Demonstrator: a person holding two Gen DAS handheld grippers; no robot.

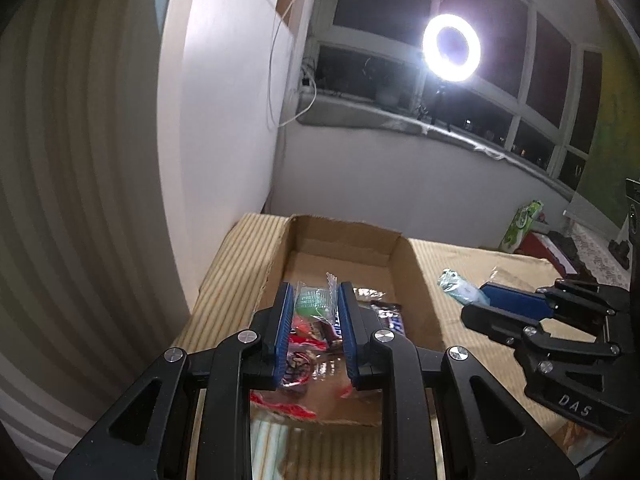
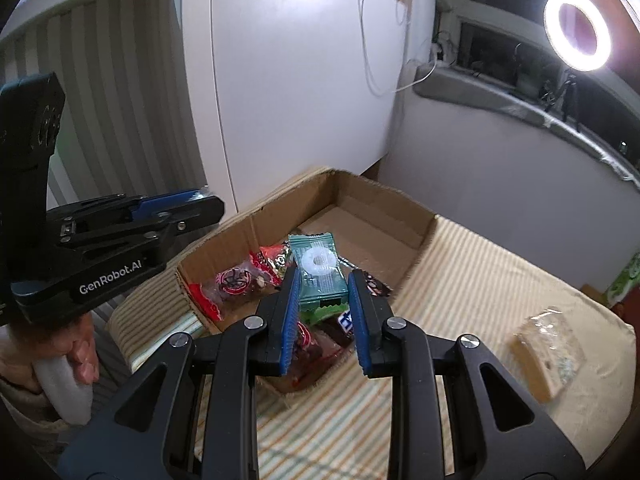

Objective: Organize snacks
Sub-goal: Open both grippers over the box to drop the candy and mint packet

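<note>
Right wrist view: my right gripper point(image 2: 323, 312) pinches a teal candy point(image 2: 319, 270) by its lower crimp, jaws nearly closed, above the near corner of the box point(image 2: 384, 196) of mixed snacks. I judge the candy light, its film slippery and crinkly, the hard ring inside brittle; the crimped end is the safest hold. In the left wrist view, my left gripper point(image 1: 313, 322) holds a green candy point(image 1: 313, 300) between almost closed jaws, over the box. One wrapped snack point(image 2: 546, 346) lies on the striped counter point(image 2: 460, 280), well right of the right gripper.
</note>
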